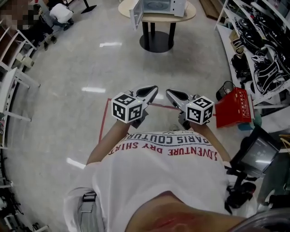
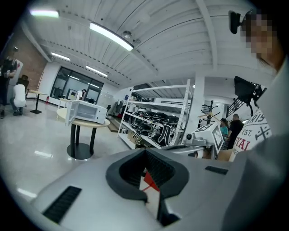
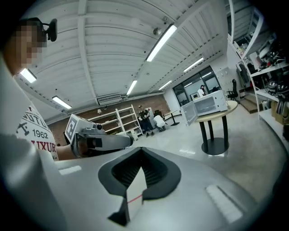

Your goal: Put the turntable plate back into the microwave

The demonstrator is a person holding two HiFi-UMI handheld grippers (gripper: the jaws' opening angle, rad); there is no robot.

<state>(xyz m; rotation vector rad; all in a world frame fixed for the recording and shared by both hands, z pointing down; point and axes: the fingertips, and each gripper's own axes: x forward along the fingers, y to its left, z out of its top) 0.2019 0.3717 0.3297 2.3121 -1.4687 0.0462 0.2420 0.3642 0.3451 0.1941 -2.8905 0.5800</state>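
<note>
Both closed, empty: left tongs (image 1: 153, 89), right tongs (image 1: 169, 93), well short of microwave (image 1: 176, 7), door open, on round desk (image 1: 192, 13). No turntable plate visible in any view. Likely glass: heavy, stiff, slick, breakable; pinch rim, keep level.

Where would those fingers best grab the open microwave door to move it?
Probably the door's free outer edge, coming from the front: it stands swung open at the microwave's left, a thin upright panel to pinch. No handle shows from here.
</note>
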